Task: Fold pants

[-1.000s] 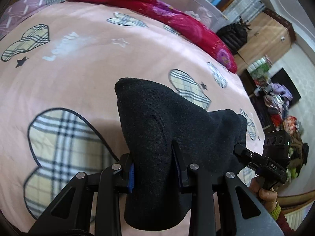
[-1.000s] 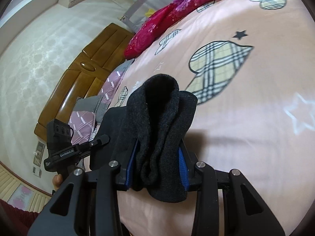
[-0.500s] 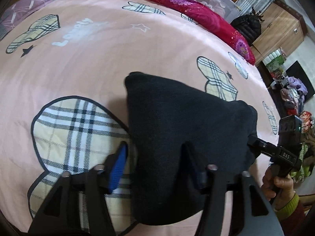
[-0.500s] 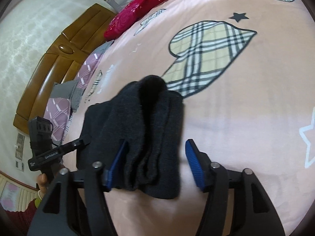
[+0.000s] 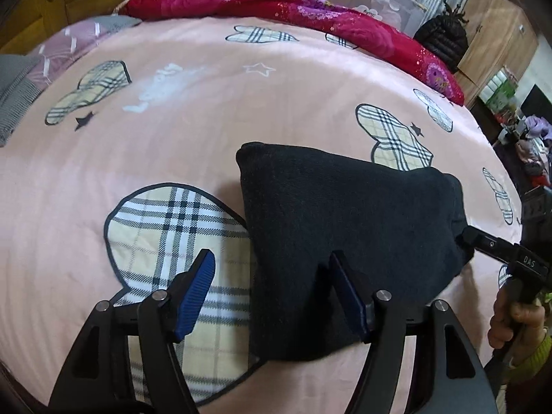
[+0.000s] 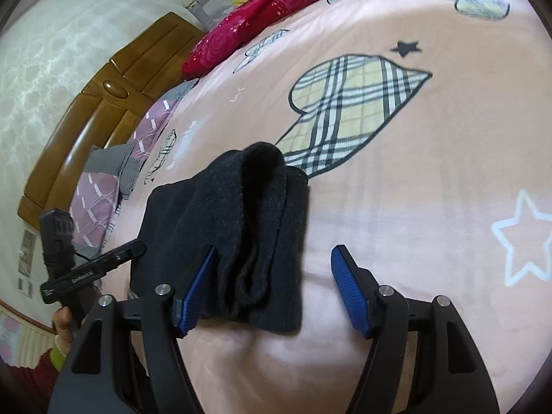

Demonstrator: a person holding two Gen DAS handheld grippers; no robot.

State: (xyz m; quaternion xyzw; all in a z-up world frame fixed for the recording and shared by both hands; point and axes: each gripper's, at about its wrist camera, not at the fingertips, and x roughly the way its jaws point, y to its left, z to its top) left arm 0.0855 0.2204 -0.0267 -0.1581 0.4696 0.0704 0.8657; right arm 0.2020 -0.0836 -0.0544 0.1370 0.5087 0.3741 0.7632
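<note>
The folded black knit pants point(image 5: 345, 227) lie as one compact bundle on the pink bed sheet with plaid heart prints point(image 5: 172, 138), toward the bed's near edge; the right wrist view shows the stacked layers at one end of the bundle point(image 6: 241, 234).

The left hand-held gripper point(image 5: 272, 293) is spread wide and grips nothing. Its left blue ribbed pad point(image 5: 195, 296) hangs over a large plaid heart point(image 5: 179, 227), clear of the cloth, while its right pad point(image 5: 348, 296) sits against the top of the pants. The right hand-held gripper point(image 6: 272, 289) is likewise spread wide and holds nothing: its left pad point(image 6: 200, 293) lies right beside the bundle's edge (whether it touches the knit is hard to tell), and its right pad point(image 6: 348, 293) stands apart over bare sheet.

There is one pair of pants and two grippers, each visible in the other's view, gripped by a hand point(image 5: 507, 314) at the bundle's opposite end.

A crumpled red floral quilt point(image 5: 310, 10) runs along the bed's far edge. A purple and grey pillow point(image 6: 103, 186) lies against the brown wooden headboard point(image 6: 86, 110). One black star point(image 6: 405, 47) and one white outlined star point(image 6: 524, 238) show on the sheet in the right wrist view.
</note>
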